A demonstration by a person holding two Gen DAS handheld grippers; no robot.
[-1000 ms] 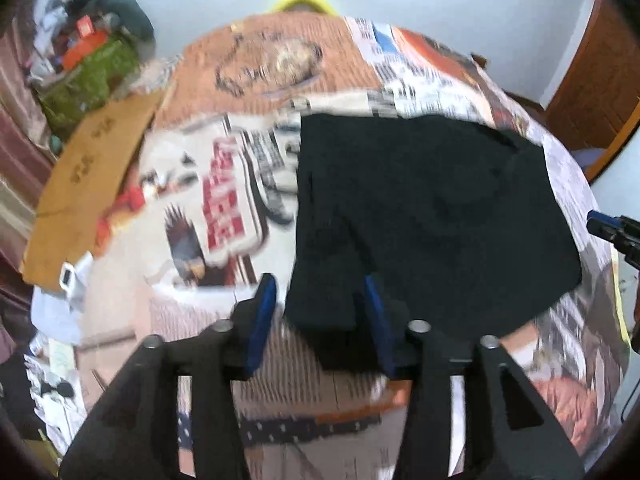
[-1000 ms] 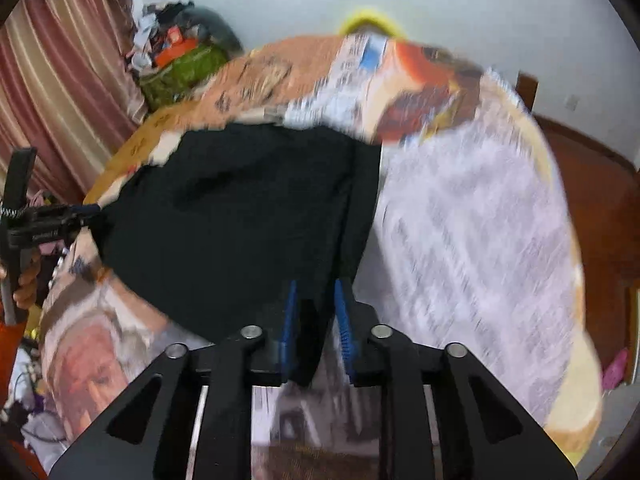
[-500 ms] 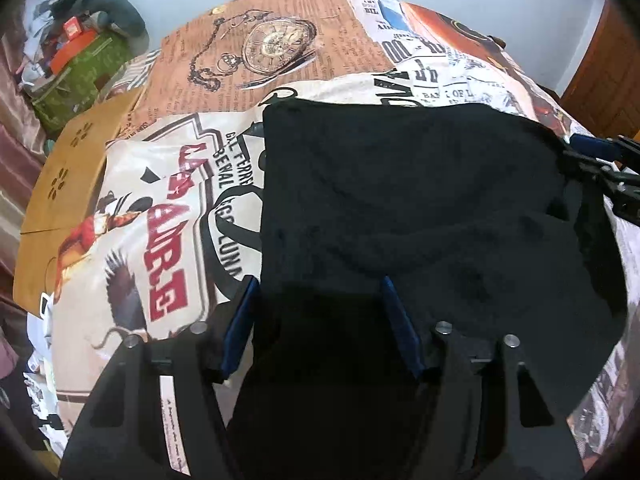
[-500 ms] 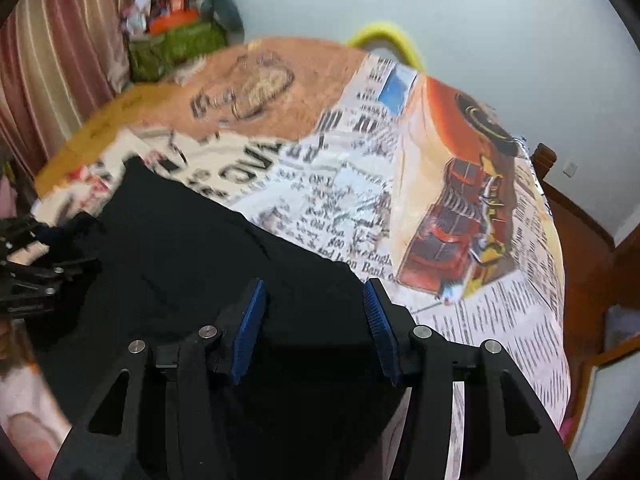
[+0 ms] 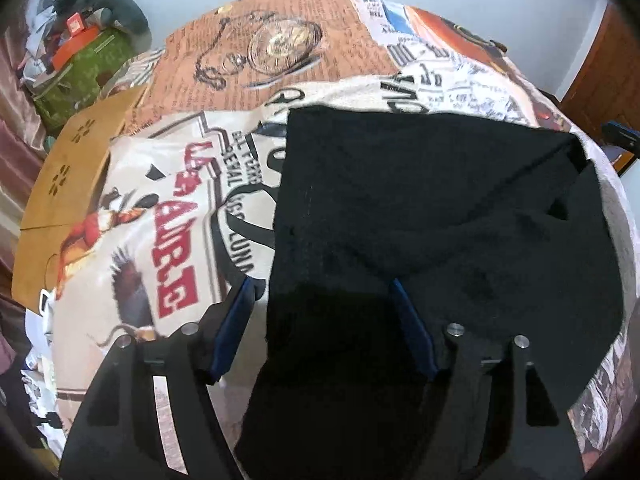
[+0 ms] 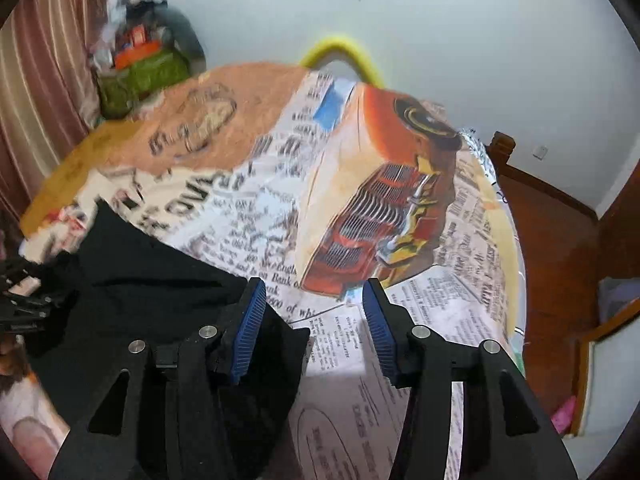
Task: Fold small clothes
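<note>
black garment [image 5: 440, 208] flat on printed bedspread [image 5: 160, 208], left tool [image 5: 324, 304] spread wide over it, right tool [image 6: 314, 304] parted, empty

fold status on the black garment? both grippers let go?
Done: black garment lies doubled over on the printed sheet. In hand: nothing; left gripper jaws have just been opening, straddling cloth without pinching; right gripper is open beside its edge. Left: any further folds.

pale wall [image 6: 460, 40], striped curtain [image 6: 44, 92] at left, wooden floor [image 6: 552, 240], printed bedspread [image 6: 280, 216]
</note>
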